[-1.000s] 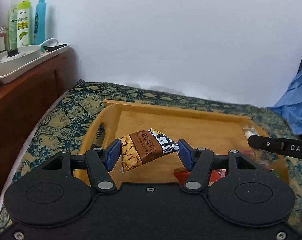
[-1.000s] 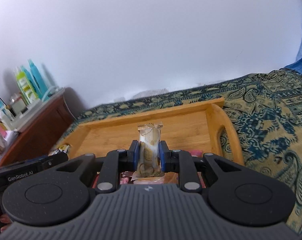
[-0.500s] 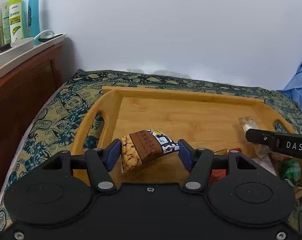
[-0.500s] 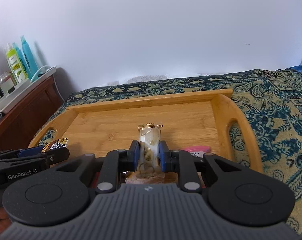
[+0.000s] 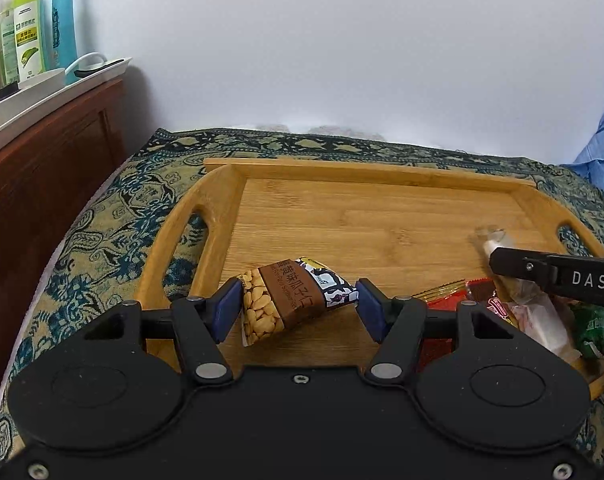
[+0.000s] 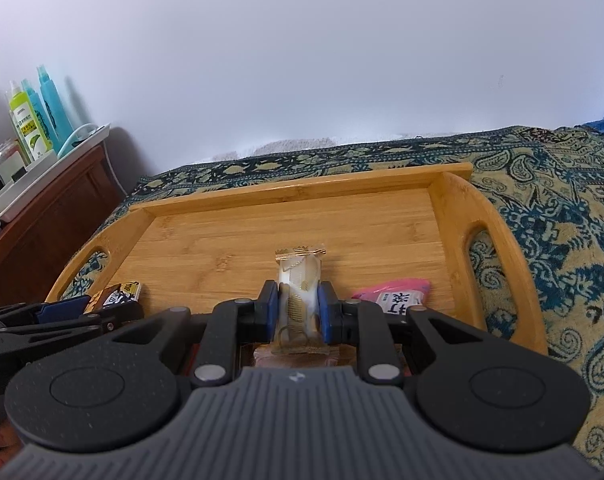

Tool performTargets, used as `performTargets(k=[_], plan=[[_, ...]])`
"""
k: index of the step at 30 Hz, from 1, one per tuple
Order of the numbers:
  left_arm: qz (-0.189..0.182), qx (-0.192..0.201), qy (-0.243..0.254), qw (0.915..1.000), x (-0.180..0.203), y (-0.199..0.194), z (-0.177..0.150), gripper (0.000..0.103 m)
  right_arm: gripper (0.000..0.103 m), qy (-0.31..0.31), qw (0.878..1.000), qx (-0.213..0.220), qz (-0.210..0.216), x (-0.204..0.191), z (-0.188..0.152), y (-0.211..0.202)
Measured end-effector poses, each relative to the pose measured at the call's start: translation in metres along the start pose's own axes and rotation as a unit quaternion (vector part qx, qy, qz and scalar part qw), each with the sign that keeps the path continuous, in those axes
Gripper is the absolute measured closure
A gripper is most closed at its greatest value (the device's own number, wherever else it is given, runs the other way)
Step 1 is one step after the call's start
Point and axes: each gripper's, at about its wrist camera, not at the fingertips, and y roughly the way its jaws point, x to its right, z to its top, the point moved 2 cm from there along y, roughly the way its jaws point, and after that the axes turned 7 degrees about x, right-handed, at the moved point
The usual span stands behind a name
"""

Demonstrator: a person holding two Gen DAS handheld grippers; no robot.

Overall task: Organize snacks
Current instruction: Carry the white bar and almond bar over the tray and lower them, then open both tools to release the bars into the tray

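So there's one bamboo tray (image 5: 381,196) with a cut-out handle at each end, sitting on a paisley blanket (image 6: 561,216), and I'll place everything off that tray. Two grippers are in play, each over the tray's near edge. The left gripper (image 5: 298,304) is clamped on one snack, a peanut packet (image 5: 290,300) with a brown band and a black-and-white end, pinched by its two ends and tilted, hanging just above the tray floor near the left handle. The right gripper (image 6: 298,312) is squeezed tight on one slim clear-and-gold wrapped snack (image 6: 300,280), which stands upright between the blue pads with its crimped top poking out over the middle of the tray. In the right wrist view, one pink packet (image 6: 397,296) lies flat on the tray floor just right of that gripper, by the right handle. In the left wrist view, a little heap of loose snacks sits in the tray's near right corner: I can count one red packet (image 5: 445,296) and one green one (image 5: 593,328), plus some clear-wrapped pieces I can't count properly. Off to the tray's left is a wooden cabinet (image 5: 50,168) with one white tray (image 5: 42,92) on top, holding a green bottle (image 5: 28,40) and a blue bottle (image 5: 64,28) among other stuff.
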Motion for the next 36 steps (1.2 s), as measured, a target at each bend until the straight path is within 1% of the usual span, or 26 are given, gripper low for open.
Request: performTargets(k=[5, 9, 13, 14, 16, 17, 22, 23, 25, 26, 28, 30, 32, 34, 36], plan=[[0.0, 0.0, 0.003, 1.0, 0.0, -0.001, 0.0, 0.043, 0.078, 0.012, 1.0, 0.001, 0.003, -0.001, -0.002, 0.003], [0.002, -0.002, 0.004, 1.0, 0.0, 0.0, 0.0, 0.043, 0.078, 0.007, 1.0, 0.0, 0.006, -0.002, -0.002, 0.003], [0.002, -0.002, 0.007, 1.0, 0.001, -0.001, 0.0, 0.043, 0.078, 0.016, 1.0, 0.001, 0.008, 0.0, -0.003, 0.003], [0.002, -0.001, 0.007, 1.0, 0.002, -0.001, 0.0, 0.043, 0.078, 0.015, 1.0, 0.002, 0.008, 0.0, -0.003, 0.003], [-0.001, 0.0, 0.005, 1.0, 0.002, -0.002, 0.0, 0.043, 0.071, 0.013, 1.0, 0.004, 0.009, 0.0, -0.003, 0.002], [-0.001, 0.001, 0.004, 1.0, 0.002, -0.003, 0.0, 0.043, 0.069, 0.014, 1.0, 0.006, 0.01, 0.0, -0.003, 0.002], [0.001, 0.009, 0.01, 0.9999, 0.005, -0.013, 0.003, 0.041, 0.068, 0.019, 0.999, 0.02, 0.018, 0.003, -0.001, -0.007], [0.0, 0.012, 0.012, 0.9998, 0.006, -0.016, 0.003, 0.041, 0.067, 0.022, 0.999, 0.023, 0.02, 0.004, 0.0, -0.01], [-0.006, 0.018, 0.02, 0.9996, 0.008, -0.023, 0.005, 0.041, 0.053, 0.024, 0.999, 0.032, 0.023, 0.004, 0.002, -0.016], [-0.01, 0.02, 0.022, 0.9995, 0.01, -0.027, 0.005, 0.04, 0.049, 0.023, 0.999, 0.038, 0.024, 0.004, 0.003, -0.02], [-0.015, 0.025, 0.022, 0.9993, 0.013, -0.036, 0.006, 0.036, 0.046, 0.019, 0.998, 0.048, 0.025, 0.004, 0.005, -0.028], [-0.019, 0.026, 0.02, 0.9993, 0.015, -0.043, 0.007, 0.034, 0.043, 0.018, 0.998, 0.058, 0.027, 0.004, 0.005, -0.037], [-0.025, 0.027, 0.02, 0.9991, 0.018, -0.052, 0.008, 0.029, 0.041, 0.021, 0.997, 0.066, 0.031, 0.003, 0.005, -0.047], [-0.032, 0.034, 0.022, 0.9987, 0.02, -0.064, 0.008, 0.024, 0.035, 0.019, 0.996, 0.075, 0.034, 0.001, 0.004, -0.058], [-0.034, 0.042, 0.021, 0.9983, 0.021, -0.076, 0.008, 0.019, 0.032, 0.017, 0.996, 0.084, 0.039, -0.002, 0.001, -0.07]])
